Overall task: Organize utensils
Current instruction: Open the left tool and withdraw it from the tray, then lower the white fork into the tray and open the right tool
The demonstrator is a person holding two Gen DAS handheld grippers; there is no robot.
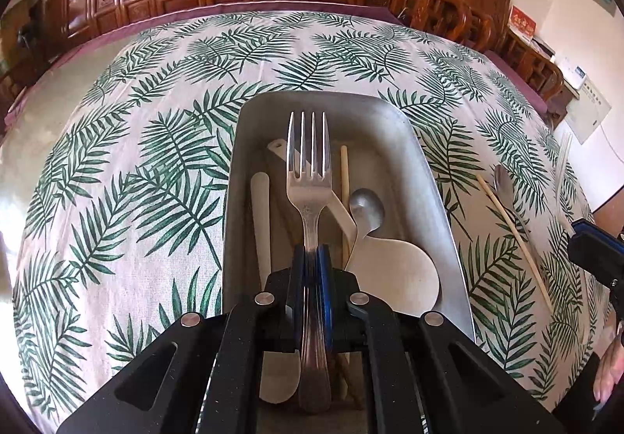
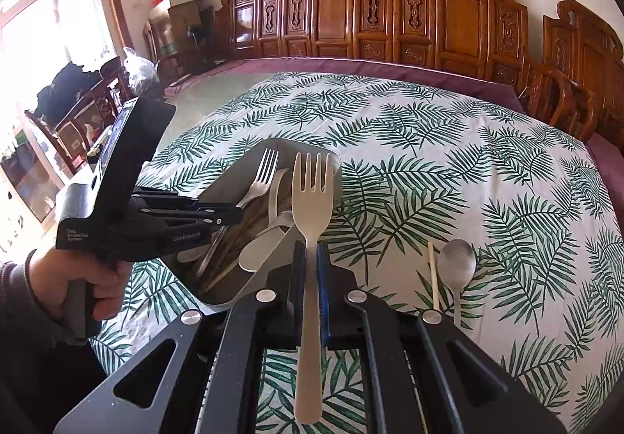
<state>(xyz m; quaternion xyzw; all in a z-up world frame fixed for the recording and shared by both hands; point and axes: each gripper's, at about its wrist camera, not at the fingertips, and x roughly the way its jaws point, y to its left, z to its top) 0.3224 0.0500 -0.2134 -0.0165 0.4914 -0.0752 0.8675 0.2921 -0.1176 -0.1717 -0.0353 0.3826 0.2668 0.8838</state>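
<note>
Left gripper [image 1: 312, 258] is clamped on the steel fork [image 1: 308, 168] low on its neck, tines pointing away over the tray [image 1: 436, 176]; risk: released from this tilt it could skid onto the pale spatula [image 1: 394, 274] and spoon [image 1: 366, 209] already inside, or clip the rim. Right gripper [image 2: 311, 258] pinches the beige fork [image 2: 311, 192] mid-handle, angled down just beside the tray's near corner, close to the left tool, so they could collide. Loose spoon [image 2: 457, 262] and chopstick [image 2: 433, 274] lie on the cloth [image 2: 448, 168].
</note>
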